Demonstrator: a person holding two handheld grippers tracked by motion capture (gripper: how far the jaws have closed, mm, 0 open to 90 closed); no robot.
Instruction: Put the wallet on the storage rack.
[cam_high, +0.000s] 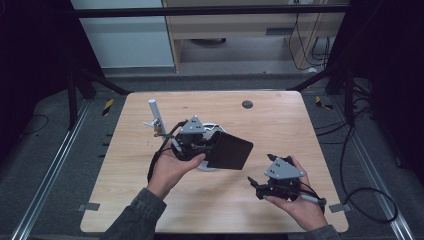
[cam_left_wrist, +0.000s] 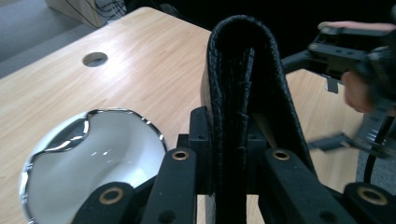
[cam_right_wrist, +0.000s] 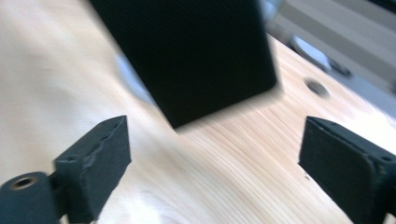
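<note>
High view: L gripper (cam_high: 212, 147) clamped black wallet (cam_high: 230, 150) above white plate (cam_left_wrist: 93, 158); R gripper (cam_high: 257, 187) jaws wide, nothing held; no legible writing.

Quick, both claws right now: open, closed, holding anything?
Left claw: closed on the folded black leather wallet, lifted above the table.
Right claw: open, nothing between its jaws.

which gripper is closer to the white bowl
Left. The left gripper, shut on a folded black leather wallet, sits directly over the white bowl. The right gripper is open and empty, off to the bowl's right near the table's front edge.
</note>
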